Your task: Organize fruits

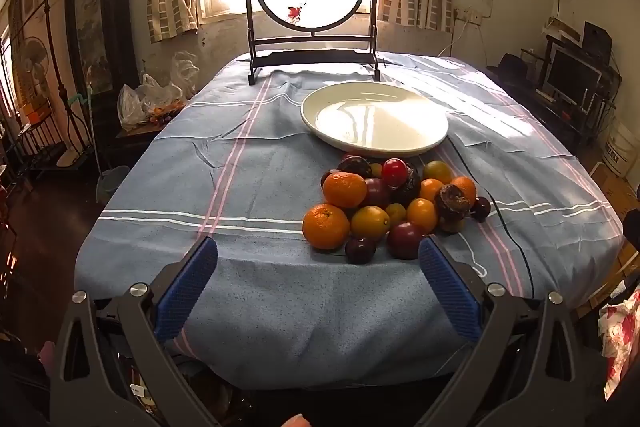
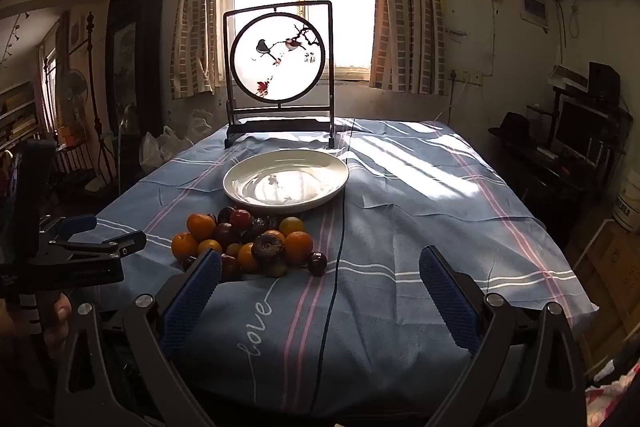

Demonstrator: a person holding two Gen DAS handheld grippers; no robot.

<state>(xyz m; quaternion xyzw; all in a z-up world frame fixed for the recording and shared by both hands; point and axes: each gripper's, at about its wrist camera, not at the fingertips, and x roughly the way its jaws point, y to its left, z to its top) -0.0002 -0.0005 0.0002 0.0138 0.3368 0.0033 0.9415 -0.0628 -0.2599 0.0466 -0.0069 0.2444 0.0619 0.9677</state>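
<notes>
Near the table's edge, my left claw (image 1: 318, 259) and right claw (image 2: 320, 267) gape empty, ready for the fruit pile (image 1: 394, 205) before the bare plate (image 1: 374, 143).

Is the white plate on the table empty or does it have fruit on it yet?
Empty. The white plate shows only bare glossy surface with window glare; the fruit pile sits on the tablecloth just in front of it.

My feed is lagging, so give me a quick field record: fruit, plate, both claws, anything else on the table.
fruit: pile of fruit, oranges, dark plums and yellow ones, on the tablecloth
plate: white plate, nothing on it, just behind the pile
left claw: left claw open, holding nothing, short of the pile
right claw: right claw open, holding nothing
other: framed bird screen upright at the far edge
cable: dark cable runs across the cloth
</notes>
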